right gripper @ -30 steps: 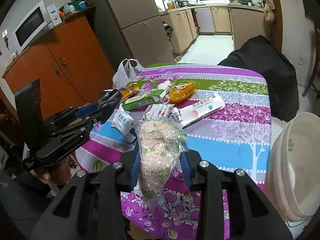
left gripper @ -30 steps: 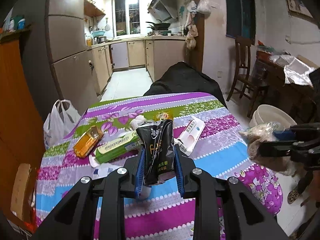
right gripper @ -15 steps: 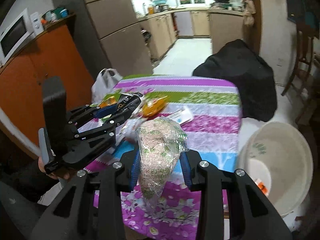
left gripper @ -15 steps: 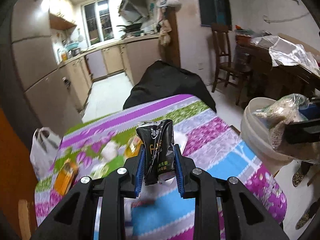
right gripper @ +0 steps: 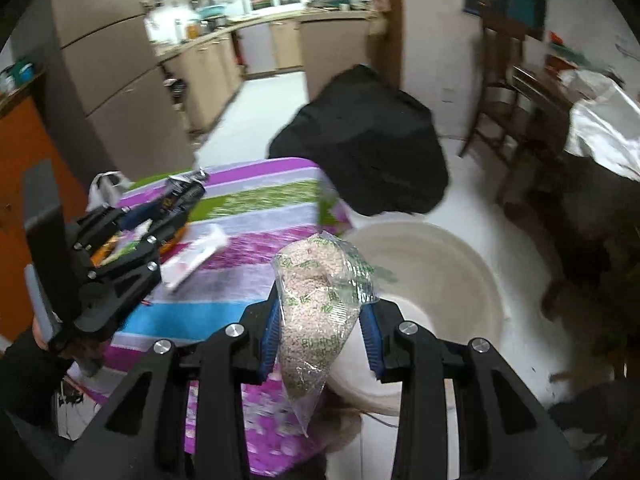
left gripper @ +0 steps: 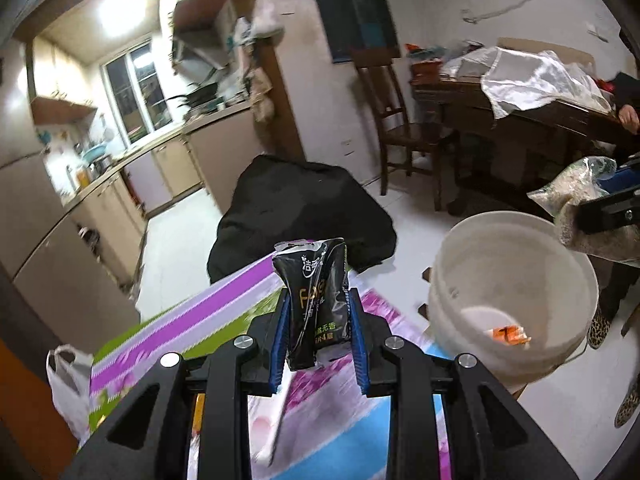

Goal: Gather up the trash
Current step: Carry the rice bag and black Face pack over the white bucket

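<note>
Left wrist view: the left gripper [left gripper: 318, 334] is clamped on a black wrapper [left gripper: 314, 300], its blue pads pressing the crumpled lower half so that the torn top stands free above the fingers; the wrapper is thus carried clear of the striped tablecloth [left gripper: 176, 332] beneath it. Just right of the table edge, on the floor, sits a white bucket [left gripper: 452, 264], mouth upward, with an orange scrap [left gripper: 508, 334] already lying in its bottom, which marks it as the likely collecting vessel. At the far right a clear bag of grains [left gripper: 576, 190] enters the frame above the bucket's rim. Right wrist view: the right gripper [right gripper: 320, 326] is closed on that same bag of grains [right gripper: 320, 300], gripped at its middle so the tapered tail hangs below the fingers. The bucket [right gripper: 472, 280] lies directly behind and below the bag, a position suited to dropping it in. The left gripper [right gripper: 160, 216] with its wrapper [right gripper: 182, 192] hovers over the table, where a white box [right gripper: 196, 258] remains uncollected.
</note>
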Demonstrator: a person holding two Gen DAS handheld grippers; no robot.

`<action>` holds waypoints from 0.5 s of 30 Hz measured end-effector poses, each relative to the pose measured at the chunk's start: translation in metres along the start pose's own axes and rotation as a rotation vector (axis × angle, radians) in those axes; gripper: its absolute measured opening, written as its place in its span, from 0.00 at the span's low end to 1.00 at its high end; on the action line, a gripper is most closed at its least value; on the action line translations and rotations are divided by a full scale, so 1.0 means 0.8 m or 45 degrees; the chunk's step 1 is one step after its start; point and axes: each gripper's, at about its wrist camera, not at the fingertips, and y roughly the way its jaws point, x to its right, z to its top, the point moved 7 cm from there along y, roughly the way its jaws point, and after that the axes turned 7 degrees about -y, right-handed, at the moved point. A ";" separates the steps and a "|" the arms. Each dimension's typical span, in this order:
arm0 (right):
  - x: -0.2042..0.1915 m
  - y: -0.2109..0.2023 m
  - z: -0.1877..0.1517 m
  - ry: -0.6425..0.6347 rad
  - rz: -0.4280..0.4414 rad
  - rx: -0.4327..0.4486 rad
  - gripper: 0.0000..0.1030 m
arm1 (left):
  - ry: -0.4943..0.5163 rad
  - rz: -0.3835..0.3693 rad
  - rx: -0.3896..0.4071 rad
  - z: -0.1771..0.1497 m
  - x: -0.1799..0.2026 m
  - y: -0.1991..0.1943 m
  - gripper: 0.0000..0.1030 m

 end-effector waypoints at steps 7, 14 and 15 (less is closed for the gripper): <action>0.064 0.002 -0.020 0.084 -0.096 -0.055 0.33 | 0.110 -0.057 0.021 0.042 0.086 0.044 0.28; 0.094 0.016 -0.029 0.118 -0.135 -0.112 0.33 | 0.194 -0.107 0.024 0.065 0.158 0.084 0.28; 0.099 0.019 -0.030 0.126 -0.135 -0.123 0.33 | 0.202 -0.113 0.021 0.067 0.165 0.090 0.28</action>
